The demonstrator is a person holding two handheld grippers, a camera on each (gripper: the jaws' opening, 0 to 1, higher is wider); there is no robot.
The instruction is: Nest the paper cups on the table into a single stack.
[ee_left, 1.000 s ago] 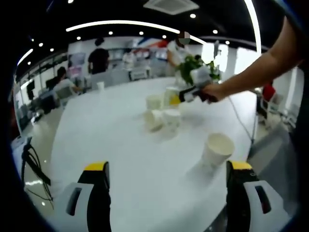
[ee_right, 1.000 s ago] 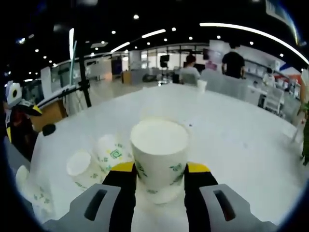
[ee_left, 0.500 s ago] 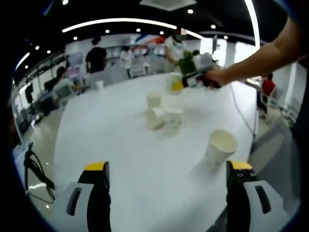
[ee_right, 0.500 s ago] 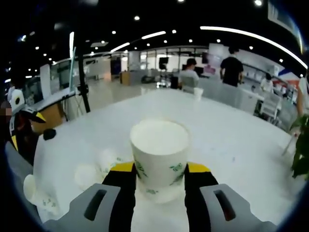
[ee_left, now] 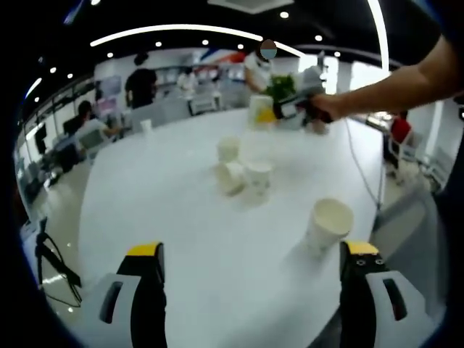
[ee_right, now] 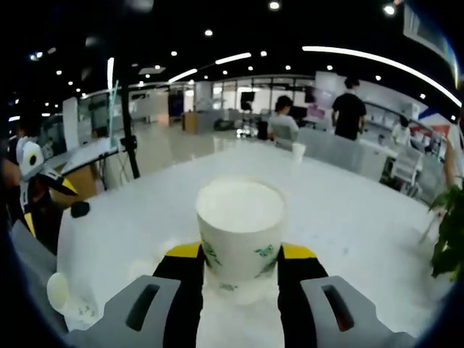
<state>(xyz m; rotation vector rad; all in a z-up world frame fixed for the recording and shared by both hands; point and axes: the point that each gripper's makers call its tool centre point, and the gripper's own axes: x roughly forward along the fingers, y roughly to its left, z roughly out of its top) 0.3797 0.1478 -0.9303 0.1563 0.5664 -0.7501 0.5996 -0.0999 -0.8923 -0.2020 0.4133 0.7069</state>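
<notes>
**Between the right jaws, one cup held above the table**

Between the jaws of the right gripper [ee_right: 240, 261] sits an upright paper cup [ee_right: 240, 232], white with green marks, clamped at its lower wall with its open mouth up. Seen from the left gripper view, that same gripper [ee_left: 279, 111] hangs over the far side of the white table [ee_left: 181, 217], a hand [ee_left: 322, 107] around its grip and the held cup [ee_left: 261, 109] at its tip.

The left gripper [ee_left: 251, 272] has its jaws spread wide with nothing between them, low over the near side of the table.

Taking the cluster of three cups [ee_left: 243, 174] near the table's middle as landmark: one cup of it lies on its side [ee_left: 230, 178], one stands just beside that [ee_left: 259, 176], one stands behind [ee_left: 228, 148]. The held cup is beyond the cluster. A lone upright cup [ee_left: 328, 225] stands nearer than the cluster, close to the table's edge by the left gripper's right jaw. A small cup [ee_left: 148, 126] stands at the table's far rim
</notes>
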